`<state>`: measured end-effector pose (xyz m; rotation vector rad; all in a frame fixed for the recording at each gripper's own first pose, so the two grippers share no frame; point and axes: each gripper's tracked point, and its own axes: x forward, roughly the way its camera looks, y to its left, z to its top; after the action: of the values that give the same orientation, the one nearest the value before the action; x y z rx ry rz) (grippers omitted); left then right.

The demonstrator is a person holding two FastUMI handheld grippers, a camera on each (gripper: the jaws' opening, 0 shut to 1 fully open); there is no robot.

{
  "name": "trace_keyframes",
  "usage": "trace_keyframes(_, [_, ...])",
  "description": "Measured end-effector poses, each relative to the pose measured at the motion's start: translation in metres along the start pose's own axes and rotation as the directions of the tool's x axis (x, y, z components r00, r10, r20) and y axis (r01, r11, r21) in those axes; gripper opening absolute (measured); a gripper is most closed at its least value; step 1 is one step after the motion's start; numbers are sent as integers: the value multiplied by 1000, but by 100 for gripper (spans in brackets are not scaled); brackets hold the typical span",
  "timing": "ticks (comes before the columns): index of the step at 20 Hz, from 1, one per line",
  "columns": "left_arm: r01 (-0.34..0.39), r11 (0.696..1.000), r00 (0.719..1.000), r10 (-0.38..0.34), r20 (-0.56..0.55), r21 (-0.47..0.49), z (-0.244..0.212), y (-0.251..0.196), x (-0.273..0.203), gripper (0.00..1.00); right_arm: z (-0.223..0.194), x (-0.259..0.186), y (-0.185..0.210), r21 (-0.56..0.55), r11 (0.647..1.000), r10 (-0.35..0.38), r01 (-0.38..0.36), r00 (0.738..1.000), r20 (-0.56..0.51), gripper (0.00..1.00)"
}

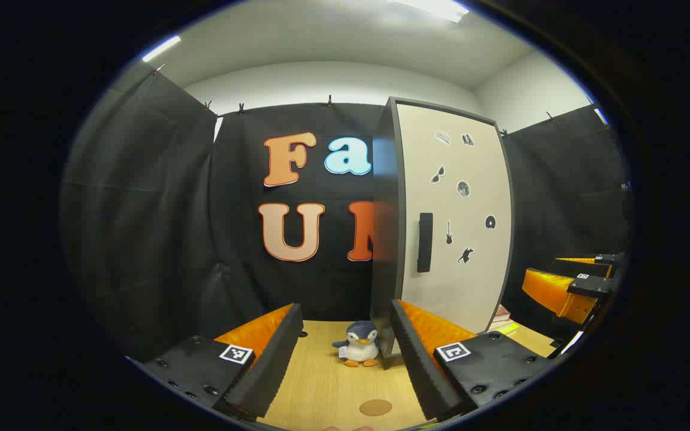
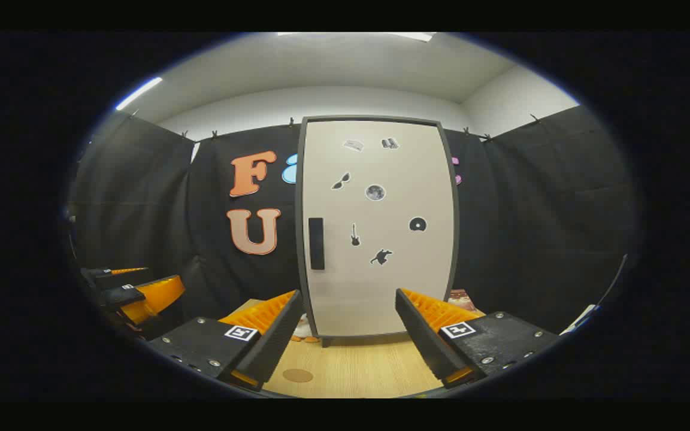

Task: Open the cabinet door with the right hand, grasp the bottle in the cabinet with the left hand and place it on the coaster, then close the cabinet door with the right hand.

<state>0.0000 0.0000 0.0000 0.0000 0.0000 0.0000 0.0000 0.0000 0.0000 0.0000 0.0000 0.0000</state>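
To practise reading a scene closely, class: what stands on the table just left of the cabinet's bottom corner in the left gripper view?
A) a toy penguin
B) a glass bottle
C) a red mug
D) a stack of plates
A: a small plush toy penguin stands on the wooden table beside the cabinet, beyond the round coaster.

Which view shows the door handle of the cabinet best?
The right gripper view: it faces the shut cabinet door squarely, with the dark handle upright near the door's left edge. The left gripper view sees the same handle at a slant, from the cabinet's side.
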Motion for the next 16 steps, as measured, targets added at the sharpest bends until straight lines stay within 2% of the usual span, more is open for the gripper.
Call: trace_keyframes(16, [-8, 1000, 1000, 8, -8, 2, -5, 11, 10, 95, 1, 9, 7, 2, 1000, 0, 0, 1000, 1, 95])
